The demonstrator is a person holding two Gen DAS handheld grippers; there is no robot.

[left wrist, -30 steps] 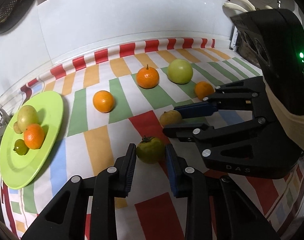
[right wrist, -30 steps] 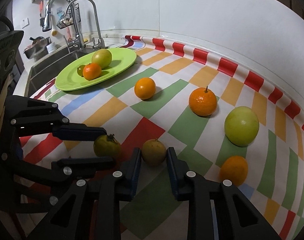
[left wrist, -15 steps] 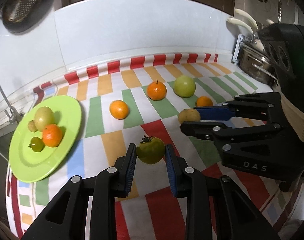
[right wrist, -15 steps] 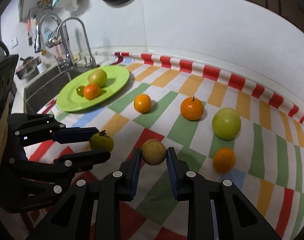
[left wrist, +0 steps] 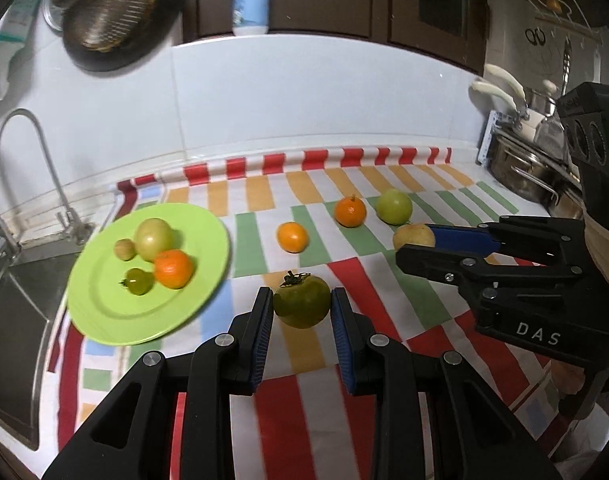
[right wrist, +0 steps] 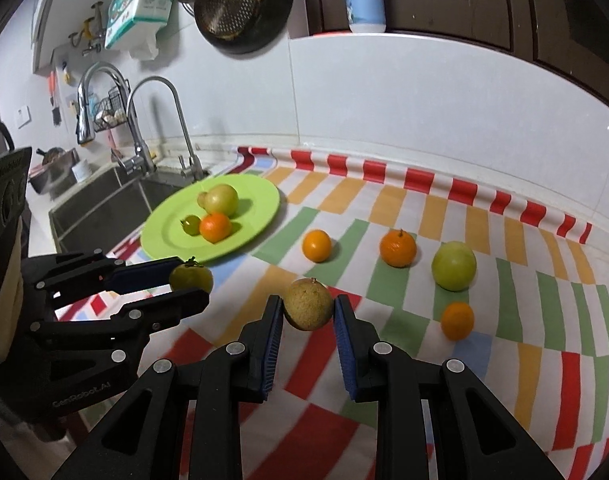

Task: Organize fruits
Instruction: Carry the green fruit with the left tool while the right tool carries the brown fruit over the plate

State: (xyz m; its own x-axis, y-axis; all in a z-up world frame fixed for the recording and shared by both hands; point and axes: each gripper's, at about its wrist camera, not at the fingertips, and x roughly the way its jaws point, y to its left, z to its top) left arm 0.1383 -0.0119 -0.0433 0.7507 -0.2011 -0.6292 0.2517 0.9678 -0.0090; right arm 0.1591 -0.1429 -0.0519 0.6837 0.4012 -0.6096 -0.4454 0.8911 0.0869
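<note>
My left gripper is shut on a green persimmon with a dry calyx, held above the striped cloth. My right gripper is shut on a rough yellow-brown fruit, also off the cloth. Each gripper shows in the other's view: the right one at the right, the left one at the left. A lime-green plate near the sink holds several fruits. On the cloth lie two oranges, a green apple and a small orange.
A sink with taps lies left of the plate. Steel pots stand at the right end of the counter. A white tiled wall backs the striped cloth, with a strainer hanging above.
Both grippers have risen with their fruits, which were low over the cloth before. The counter looks farther off, and the plate has shifted toward the middle of both views.
</note>
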